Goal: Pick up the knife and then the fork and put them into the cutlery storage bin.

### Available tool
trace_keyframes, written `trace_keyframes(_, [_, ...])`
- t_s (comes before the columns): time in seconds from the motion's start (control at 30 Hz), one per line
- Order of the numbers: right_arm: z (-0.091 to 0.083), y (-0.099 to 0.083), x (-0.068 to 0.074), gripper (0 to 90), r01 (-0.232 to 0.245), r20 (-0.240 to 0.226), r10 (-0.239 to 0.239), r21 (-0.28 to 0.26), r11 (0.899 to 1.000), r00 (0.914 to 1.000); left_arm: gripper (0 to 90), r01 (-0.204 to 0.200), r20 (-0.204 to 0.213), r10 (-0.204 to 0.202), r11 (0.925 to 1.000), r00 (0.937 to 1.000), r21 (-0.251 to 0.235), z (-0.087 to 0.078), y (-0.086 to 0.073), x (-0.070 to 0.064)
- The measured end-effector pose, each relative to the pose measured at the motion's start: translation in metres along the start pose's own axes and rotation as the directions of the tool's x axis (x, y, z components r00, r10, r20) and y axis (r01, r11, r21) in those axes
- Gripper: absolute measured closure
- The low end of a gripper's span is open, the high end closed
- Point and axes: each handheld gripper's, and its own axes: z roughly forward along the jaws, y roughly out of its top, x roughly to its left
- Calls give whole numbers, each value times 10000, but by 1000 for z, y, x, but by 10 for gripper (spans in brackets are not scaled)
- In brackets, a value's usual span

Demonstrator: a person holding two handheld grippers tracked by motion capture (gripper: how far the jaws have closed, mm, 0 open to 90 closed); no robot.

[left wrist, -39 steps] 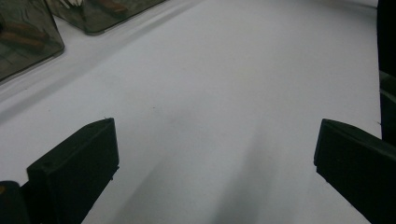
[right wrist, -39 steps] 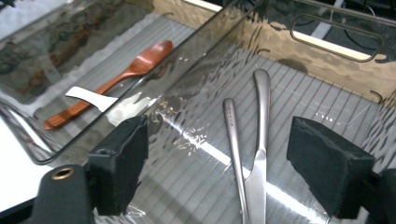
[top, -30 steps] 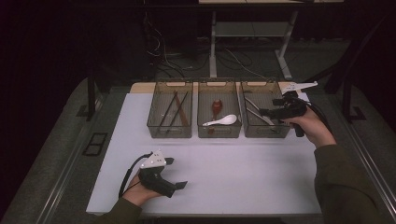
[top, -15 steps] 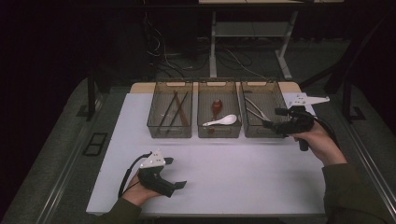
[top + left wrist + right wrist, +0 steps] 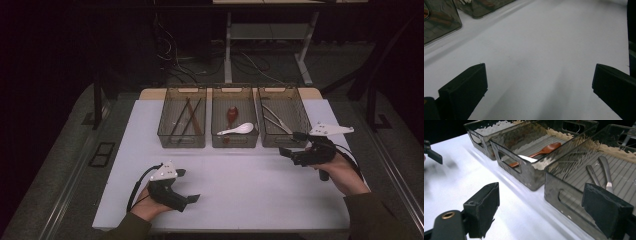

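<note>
- Evidently sorted: in the high view, three smoky translucent plastic bins (image 5: 235, 91) stand in a row; the right gripper (image 5: 291, 152) hovers beside the right-hand bin (image 5: 302, 114) of metal cutlery (image 5: 272, 118), empty.
- Left gripper view: left gripper (image 5: 537, 86), jaws wide, nothing between, parked over the bare white tabletop (image 5: 554, 40).
- Right gripper view: jaws wide, empty, facing that bin's wall.

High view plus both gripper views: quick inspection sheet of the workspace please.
Surface: white table, bare in front of the bins.
Job's things: three clear bins; left bin holds chopsticks, middle bin a red spoon and white spoon, right bin metal cutlery.
Clutter: nothing seen.
Grippers: left gripper open, empty, near front edge; right gripper open, empty, beside the right bin.
Cables: black cable trails from the left gripper.
Surroundings: dark floor, loose wires behind table.
</note>
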Motion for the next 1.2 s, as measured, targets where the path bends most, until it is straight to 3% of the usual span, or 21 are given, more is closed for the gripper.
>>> trace_keyframes(0.7, [-12,-43,23,145,123,6,-123,-129,9998,9999,0,-9,34,9,10000,10000,-25,0,0,-1])
trace_keyframes(1.2, [-16,-77,46,145,323,-419,-313,227,9992,9986,0,-17,46,17,10000,10000,-20,0,0,-1])
